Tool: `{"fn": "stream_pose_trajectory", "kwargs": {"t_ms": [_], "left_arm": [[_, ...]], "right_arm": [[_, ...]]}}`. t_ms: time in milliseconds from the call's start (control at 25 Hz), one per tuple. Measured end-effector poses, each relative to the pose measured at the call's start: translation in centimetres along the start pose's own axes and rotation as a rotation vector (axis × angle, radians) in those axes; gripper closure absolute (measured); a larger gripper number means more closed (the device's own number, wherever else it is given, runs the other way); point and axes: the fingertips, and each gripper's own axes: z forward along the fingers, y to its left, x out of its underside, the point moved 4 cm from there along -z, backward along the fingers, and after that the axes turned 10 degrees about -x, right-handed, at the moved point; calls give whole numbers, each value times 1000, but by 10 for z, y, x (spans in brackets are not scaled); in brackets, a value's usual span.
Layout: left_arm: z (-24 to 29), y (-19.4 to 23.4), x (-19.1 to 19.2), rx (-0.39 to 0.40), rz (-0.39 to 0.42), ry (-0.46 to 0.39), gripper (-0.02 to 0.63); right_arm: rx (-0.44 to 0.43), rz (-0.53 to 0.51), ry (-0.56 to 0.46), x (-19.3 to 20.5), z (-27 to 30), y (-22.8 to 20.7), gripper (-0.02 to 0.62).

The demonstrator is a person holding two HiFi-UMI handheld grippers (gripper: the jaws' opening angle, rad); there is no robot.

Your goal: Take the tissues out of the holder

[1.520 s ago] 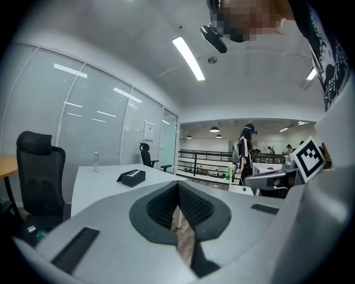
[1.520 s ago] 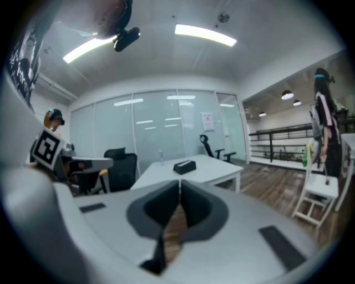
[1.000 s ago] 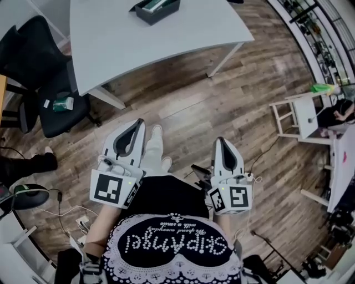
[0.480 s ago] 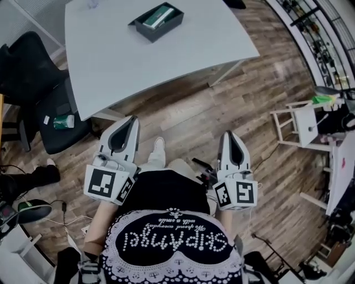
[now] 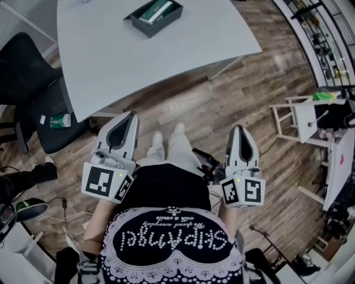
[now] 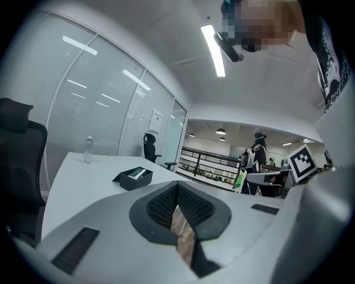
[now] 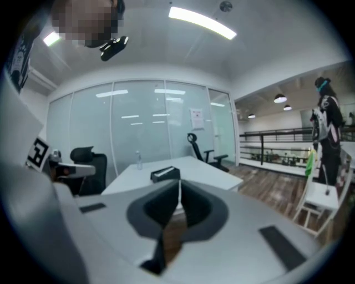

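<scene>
The wooden floor (image 5: pixel 244 94) fills the middle and right of the head view. The white tabletop (image 5: pixel 127 61) occupies the upper left and upper centre of that frame. A black office chair (image 5: pixel 30 83) stands at the left edge, just beside the tabletop's left side.

You hold both tools low in the frame, over the floor and in front of your body, apart from the tabletop. The left tongs (image 5: pixel 132 114) sit left of centre and point up-frame toward the tabletop edge. In the left gripper view their tips are pressed together, with nothing between them. The right tongs (image 5: pixel 240 128) sit right of centre and also point up-frame. In the right gripper view their tips meet as well, and they pinch nothing.

The holder (image 5: pixel 150 29), a dark open box, rests on the tabletop at the top centre of the head view, well apart from both tongs. The tissues (image 5: pixel 155 10), a green-and-white pack, lie inside it. In both gripper views the holder appears near the centre of the frame, just above the tips. A clear bottle (image 6: pixel 87 150) stands upright on the tabletop, left of the holder in both gripper views.
</scene>
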Motion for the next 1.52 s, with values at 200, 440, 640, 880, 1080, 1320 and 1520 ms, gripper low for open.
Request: {"fn": "stream_pose_trajectory", "kwargs": {"t_ms": [200,440,640,880,1080,1320,1520], "left_arm": [[12,3,2,-16,-18,16,586],[46,2,-2,-60,-39,31,585],[81,1,-7,-110,-68,45,585],[121,-7,-29,-161,-35,-4,586],[144,-20,-46,-180,33,-42,586],[171,-45,-51,-104,38,-64,586],[181,-54,-58,-130,61,-113,586]], "right_arm": [[-26,4,21,0,17,-5,561],[-99,10,61,-6,58,-22,561],[-156,8,72,-20,99,-43,561],[-262,-14,73,-40,146,-70,561],[-327,-11,67,-52,167,-91,561],[-366,-6,55,-60,182,-114,561],[-371,-4,56,-60,185,-125,561]]}}
